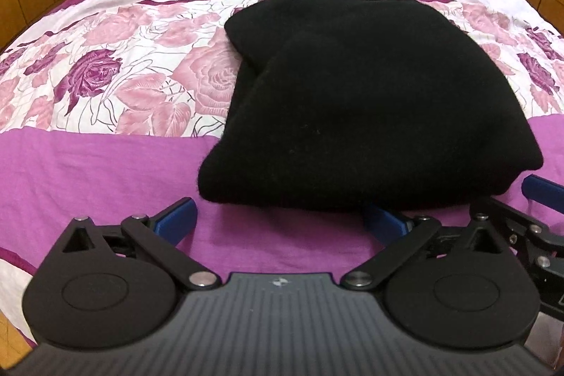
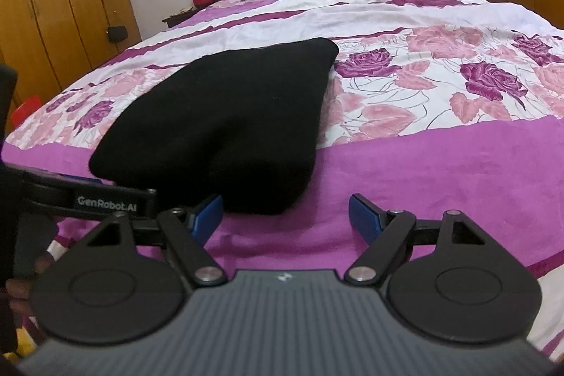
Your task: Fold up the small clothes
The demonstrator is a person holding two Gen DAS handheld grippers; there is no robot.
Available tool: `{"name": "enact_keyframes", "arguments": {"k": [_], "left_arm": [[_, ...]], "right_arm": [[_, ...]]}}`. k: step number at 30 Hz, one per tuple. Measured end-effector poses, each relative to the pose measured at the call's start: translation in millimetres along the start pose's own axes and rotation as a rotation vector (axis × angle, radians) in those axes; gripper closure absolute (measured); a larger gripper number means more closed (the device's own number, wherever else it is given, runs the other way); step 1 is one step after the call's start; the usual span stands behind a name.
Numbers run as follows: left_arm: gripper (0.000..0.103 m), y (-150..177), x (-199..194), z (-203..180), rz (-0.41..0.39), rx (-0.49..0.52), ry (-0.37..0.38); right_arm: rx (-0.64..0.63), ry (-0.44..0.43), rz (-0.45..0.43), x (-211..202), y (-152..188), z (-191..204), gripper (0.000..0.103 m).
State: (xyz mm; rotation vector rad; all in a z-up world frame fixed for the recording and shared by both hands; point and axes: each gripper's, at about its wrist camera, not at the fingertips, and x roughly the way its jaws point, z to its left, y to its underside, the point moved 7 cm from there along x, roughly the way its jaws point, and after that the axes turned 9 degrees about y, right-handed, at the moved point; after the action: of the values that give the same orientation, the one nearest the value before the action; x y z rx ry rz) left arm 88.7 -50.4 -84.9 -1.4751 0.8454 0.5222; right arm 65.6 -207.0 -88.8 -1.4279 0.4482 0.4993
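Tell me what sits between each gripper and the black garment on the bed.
Nothing visible does. The left gripper and the right gripper both stand open at the near edge of the black garment, with only bare purple bedspread there.

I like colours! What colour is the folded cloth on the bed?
Plain black. The folded cloth shows best in the left wrist view.
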Motion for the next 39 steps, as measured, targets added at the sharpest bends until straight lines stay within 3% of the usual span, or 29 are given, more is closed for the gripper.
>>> {"name": "enact_keyframes", "arguments": {"k": [39], "left_arm": [[0.000,1.2,-1.7,-4.6,-0.013,-0.014,0.004]], "right_arm": [[0.076,-0.026,0.027,3.8,2.9,-7.8,0.023]]}}
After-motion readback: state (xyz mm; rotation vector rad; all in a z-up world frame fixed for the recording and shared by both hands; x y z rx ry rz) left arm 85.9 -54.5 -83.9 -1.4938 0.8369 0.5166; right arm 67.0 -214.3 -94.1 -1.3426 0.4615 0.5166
